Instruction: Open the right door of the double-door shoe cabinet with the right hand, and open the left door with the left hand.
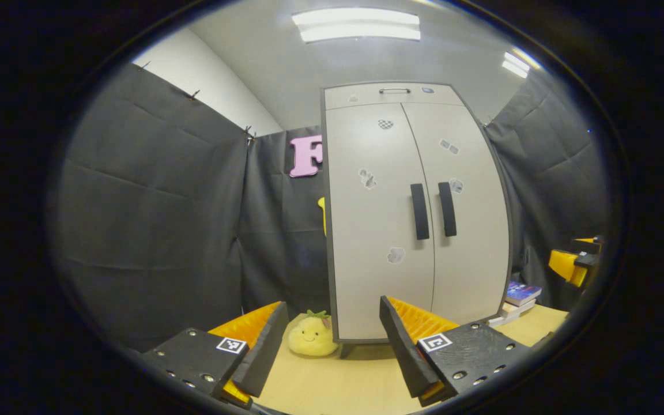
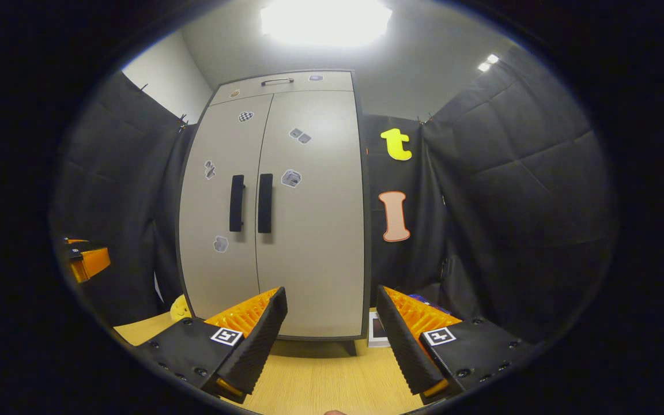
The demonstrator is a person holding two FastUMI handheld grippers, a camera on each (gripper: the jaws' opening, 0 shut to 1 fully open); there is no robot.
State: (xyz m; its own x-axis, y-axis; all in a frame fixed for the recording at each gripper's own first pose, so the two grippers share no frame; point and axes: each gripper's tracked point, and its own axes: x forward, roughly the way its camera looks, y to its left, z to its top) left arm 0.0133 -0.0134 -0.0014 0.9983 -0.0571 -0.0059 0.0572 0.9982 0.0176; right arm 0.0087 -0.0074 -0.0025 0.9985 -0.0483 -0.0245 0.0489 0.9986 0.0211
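**A:** Where do you stand with the cabinet?

**B:** Your shoe cabinet (image 1: 415, 213) stands upright on the wooden surface (image 1: 338, 386), both doors flush and closed. The left handle (image 1: 419, 211) and right handle (image 1: 447, 209) sit side by side at the centre seam, so each hand only has to reach the bar on its own side.

**A:** And the claws?

**B:** Your left claw (image 1: 329, 340) is spread wide and holds nothing; it is well back from the cabinet and aimed low at the left door. Your right claw (image 2: 332, 331) is likewise spread and empty, pointed at the foot of the right door (image 2: 312, 213). That wide gap looks right for slipping a finger behind a bar.

**A:** Anything in the way?

**B:** A yellow plush toy (image 1: 310, 336) lies by the cabinet's left foot and a stack of books (image 1: 519, 298) at its right. I'd judge the swinging doors could brush them, so pull slowly. Right door first.
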